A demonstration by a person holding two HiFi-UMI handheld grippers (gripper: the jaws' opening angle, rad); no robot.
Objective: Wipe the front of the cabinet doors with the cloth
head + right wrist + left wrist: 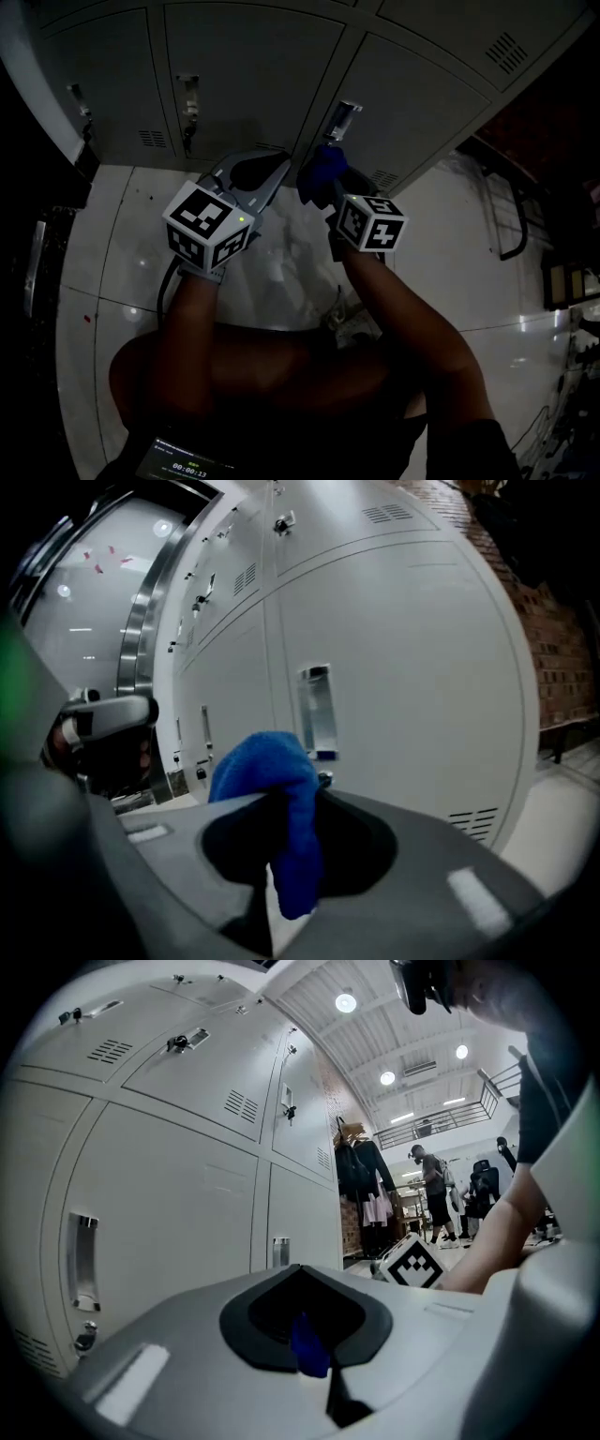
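Cloth, blue, pinched in right gripper jaws, bunched near cabinet door handle. Left gripper jaws closed; I note a blue sliver between them.

The cloth was soft, napped blue fabric. The cabinet doors were smooth painted metal, matt pale grey, with a shinier metal handle. The floor was glossy, reflective tile. The left gripper and right gripper had smooth matt grey plastic shells.
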